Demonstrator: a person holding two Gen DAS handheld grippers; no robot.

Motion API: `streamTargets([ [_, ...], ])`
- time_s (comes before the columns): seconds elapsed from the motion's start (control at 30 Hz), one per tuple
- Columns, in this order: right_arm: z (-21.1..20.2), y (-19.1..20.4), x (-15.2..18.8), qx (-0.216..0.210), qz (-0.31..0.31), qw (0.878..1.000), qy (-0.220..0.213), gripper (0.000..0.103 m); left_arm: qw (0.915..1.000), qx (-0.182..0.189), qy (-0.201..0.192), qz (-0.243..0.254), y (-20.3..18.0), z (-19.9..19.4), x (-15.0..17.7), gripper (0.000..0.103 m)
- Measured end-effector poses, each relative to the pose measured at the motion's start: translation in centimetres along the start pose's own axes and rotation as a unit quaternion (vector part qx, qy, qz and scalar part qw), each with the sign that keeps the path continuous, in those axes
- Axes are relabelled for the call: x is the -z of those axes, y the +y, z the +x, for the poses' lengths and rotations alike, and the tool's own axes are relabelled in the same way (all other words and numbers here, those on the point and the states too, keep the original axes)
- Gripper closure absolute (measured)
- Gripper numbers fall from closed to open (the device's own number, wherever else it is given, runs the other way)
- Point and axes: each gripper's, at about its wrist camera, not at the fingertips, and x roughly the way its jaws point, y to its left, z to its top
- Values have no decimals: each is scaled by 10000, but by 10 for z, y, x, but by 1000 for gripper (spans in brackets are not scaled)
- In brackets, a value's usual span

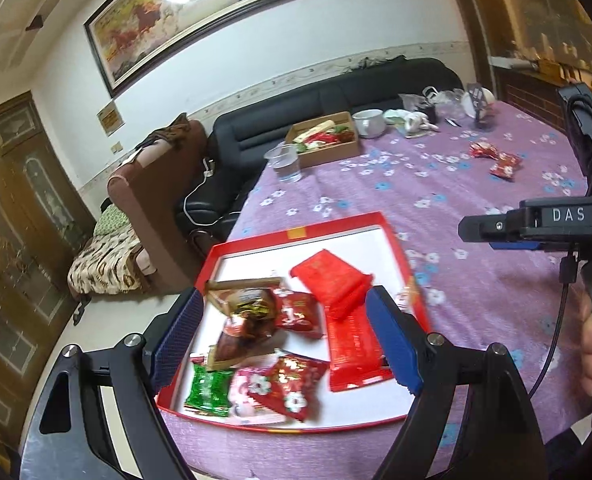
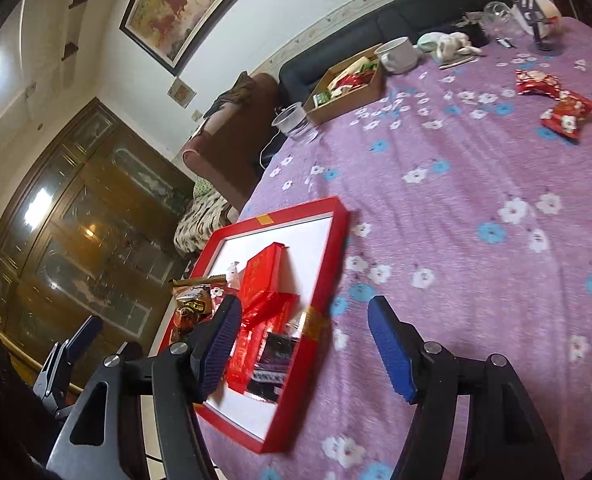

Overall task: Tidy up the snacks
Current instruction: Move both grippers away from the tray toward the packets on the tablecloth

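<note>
A shallow red tray (image 1: 256, 242) with a white floor lies on the purple flowered tablecloth (image 1: 476, 280); it also shows in the right wrist view (image 2: 338, 236). It holds several snack packets: two long red packs (image 1: 336, 280), a brown pack (image 1: 248, 320), a green one (image 1: 208, 390) and red flowered ones (image 1: 292, 380). My left gripper (image 1: 288, 340) is open and empty, hovering over the tray. My right gripper (image 2: 302, 344) is open and empty above the tray's right rim; it shows in the left wrist view (image 1: 496, 228). Two red flowered packets (image 2: 552, 100) lie loose far right.
A brown cardboard box (image 1: 328, 148) with snacks, a clear plastic cup (image 1: 286, 162), a white bowl (image 1: 370, 122) and assorted clutter stand at the table's far end. A black sofa (image 1: 296, 112) and a brown armchair lie beyond the table's left edge.
</note>
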Motion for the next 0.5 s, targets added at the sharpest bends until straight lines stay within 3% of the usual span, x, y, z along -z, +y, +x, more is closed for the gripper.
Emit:
streamTargets([
  [0.17,-19,-33,1,104,209,9997,-103,34,9992,167,182,305,-30,10,0,19],
  [0.33,-34,-82,-4,333,612,9974,-197,34,9934,735,602,648,-77,30,4,19],
  [0.5,-58,-135,-24,680,1054,9910,-471,34,9887,1000,622,927,-110,35,-4,19],
])
